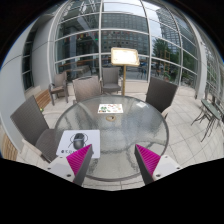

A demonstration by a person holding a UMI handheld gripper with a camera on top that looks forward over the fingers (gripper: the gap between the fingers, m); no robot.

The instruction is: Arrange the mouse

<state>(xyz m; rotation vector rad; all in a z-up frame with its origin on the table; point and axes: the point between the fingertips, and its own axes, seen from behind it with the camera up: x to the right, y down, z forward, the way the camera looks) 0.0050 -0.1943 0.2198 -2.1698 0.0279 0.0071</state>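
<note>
A round glass table (125,128) stands ahead of me. On its near left part lies a white mat (68,143) with a small dark object on it, which looks like the mouse (79,139). It lies just beyond my left finger. My gripper (113,160) is open and empty, its magenta pads wide apart over the table's near edge. The left fingertip (80,156) sits close to the mat's near side; I cannot tell if it touches.
A small flat printed card (110,107) lies at the table's far side. Several grey chairs (33,122) ring the table. A sign board on a stand (125,56) and a glass building front stand beyond. Paved floor lies around.
</note>
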